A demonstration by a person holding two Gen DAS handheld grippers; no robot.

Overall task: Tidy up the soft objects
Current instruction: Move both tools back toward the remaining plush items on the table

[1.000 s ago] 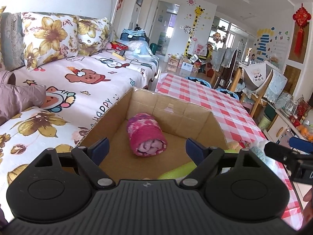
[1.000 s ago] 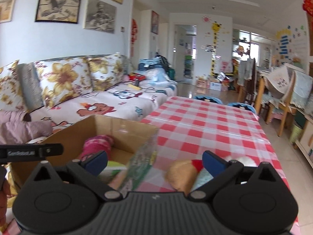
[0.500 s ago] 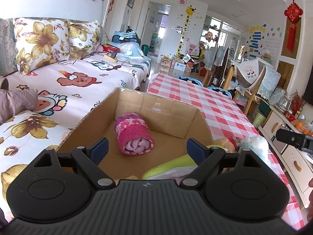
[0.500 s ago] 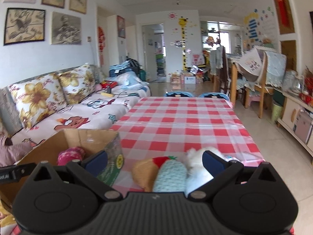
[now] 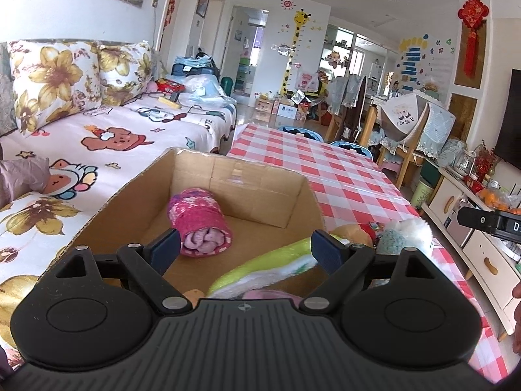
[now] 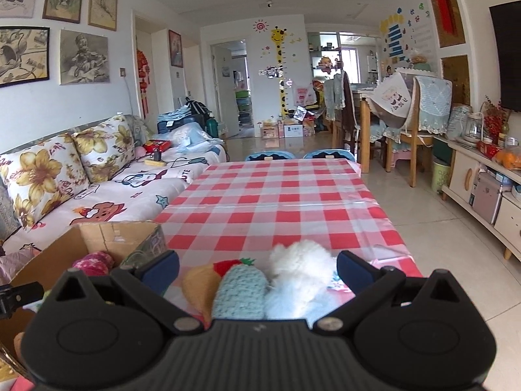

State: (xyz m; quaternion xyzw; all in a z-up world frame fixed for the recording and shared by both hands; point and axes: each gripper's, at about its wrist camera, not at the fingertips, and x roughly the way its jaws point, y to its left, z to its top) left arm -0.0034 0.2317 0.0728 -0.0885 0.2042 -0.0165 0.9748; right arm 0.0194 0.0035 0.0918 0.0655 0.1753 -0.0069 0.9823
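- While you hold both tools low at the near edge of the table, your left gripper [image 5: 246, 246] hangs over the cardboard box [image 5: 136, 202] with its jaws spread wide and nothing between them, which fits a tool that has nothing to carry at this moment.
- Just under that gripper, a green and white plush cloth [image 5: 270, 265] lies draped over the box's near right rim, partly inside, with something pale pink below it that is too hidden to name.
- Your right gripper [image 6: 257, 272] is also spread and empty, its fingers framing the loose pile on the table, so it looks lined up for the next pick.
- That pile sits on the red checked tablecloth [image 6: 276, 202] just beside the box: a tan plush piece [image 6: 198, 282], a light blue knitted item [image 6: 242, 288] touching it, a small red strawberry-like toy [image 6: 229, 264] behind them, and a white fluffy toy [image 6: 301, 273] pressed against the blue one's right side.
- Further in, a rolled pink knitted cloth [image 5: 200, 223] lies on its side on the box floor, near the left wall, already stowed.
- Beyond the box, the rest of the cloth-covered table is bare, and a floral sofa [image 6: 81, 176] runs along the left.
- Judging by this, sorting is partway done; the tight cluster may drag neighbours along when one piece is lifted.
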